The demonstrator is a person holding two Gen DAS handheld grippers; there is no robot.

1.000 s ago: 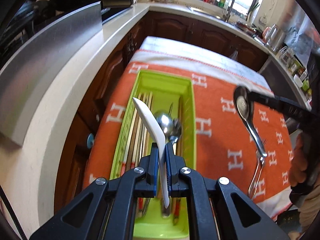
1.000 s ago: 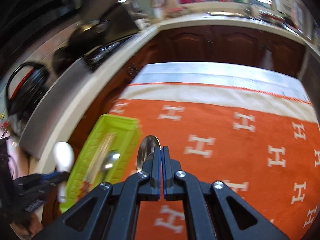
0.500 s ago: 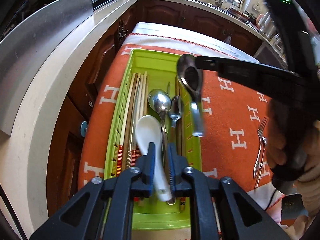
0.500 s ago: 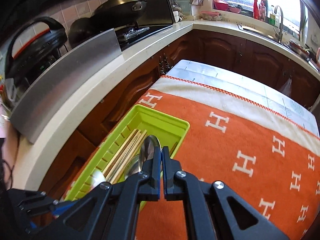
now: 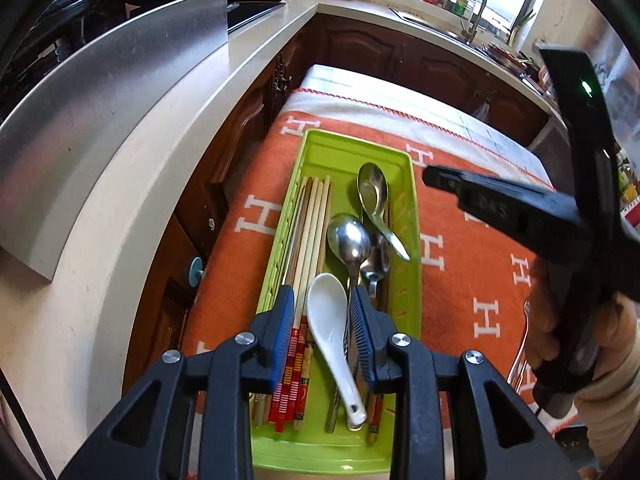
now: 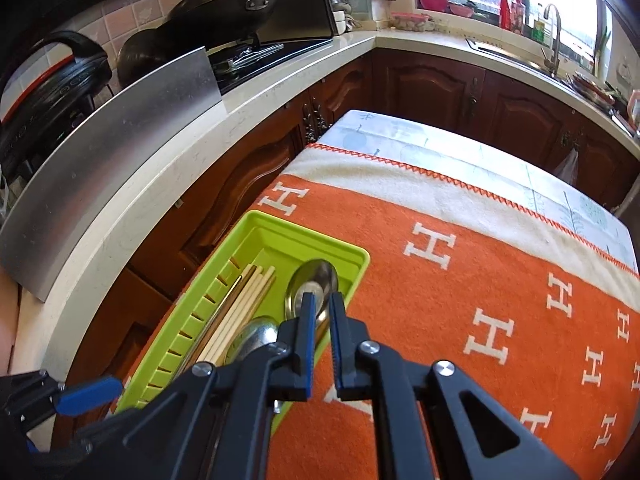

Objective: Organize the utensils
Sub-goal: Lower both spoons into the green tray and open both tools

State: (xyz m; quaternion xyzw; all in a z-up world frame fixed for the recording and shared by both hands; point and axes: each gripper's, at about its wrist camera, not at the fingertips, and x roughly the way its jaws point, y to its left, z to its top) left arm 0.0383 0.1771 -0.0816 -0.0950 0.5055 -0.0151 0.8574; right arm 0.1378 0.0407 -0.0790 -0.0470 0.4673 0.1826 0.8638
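Orange cloth bears our tray (image 5: 414,240), where both grippers, left (image 5: 323,334) and right (image 6: 321,342), have just been parting, jaws slack (white spoon (image 5: 328,316) and metal spoon (image 6: 312,284) lie released inside) to sort utensils.

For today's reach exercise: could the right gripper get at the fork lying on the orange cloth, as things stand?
Probably yes. The fork lies alone on the orange cloth outside the green tray, nothing covering it. The right gripper, jaws slightly apart and empty, just needs to swing over.
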